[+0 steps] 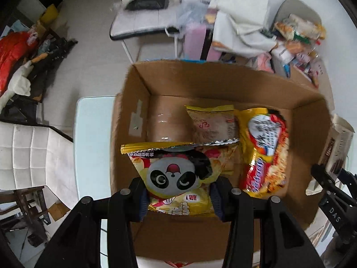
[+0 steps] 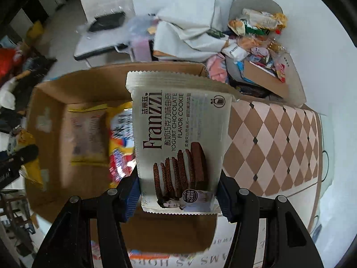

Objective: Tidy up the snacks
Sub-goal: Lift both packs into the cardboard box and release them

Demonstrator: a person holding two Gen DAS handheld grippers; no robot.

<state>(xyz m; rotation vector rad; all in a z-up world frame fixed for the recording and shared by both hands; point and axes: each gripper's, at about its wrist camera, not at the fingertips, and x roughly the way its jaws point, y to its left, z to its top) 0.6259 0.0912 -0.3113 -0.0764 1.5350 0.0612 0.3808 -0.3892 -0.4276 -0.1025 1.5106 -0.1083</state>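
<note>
Since both packets belong in the cardboard box (image 1: 142, 89), I keep the left gripper (image 1: 178, 198) fingers clamped on the panda chip bag (image 1: 178, 178) above it, the right gripper (image 2: 178, 201) fingers pinching the cookie pack (image 2: 180, 134) over its edge.

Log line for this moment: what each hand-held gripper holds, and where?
left hand-held gripper: panda chip bag, over cardboard box | right hand-held gripper: Franzzi cookie pack, above box | in box: two snack bags

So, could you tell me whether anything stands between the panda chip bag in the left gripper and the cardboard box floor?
Nothing visible does. The panda chip bag hangs over bare cardboard box floor on the left; the two packets already inside lie farther back and to the right.
</note>
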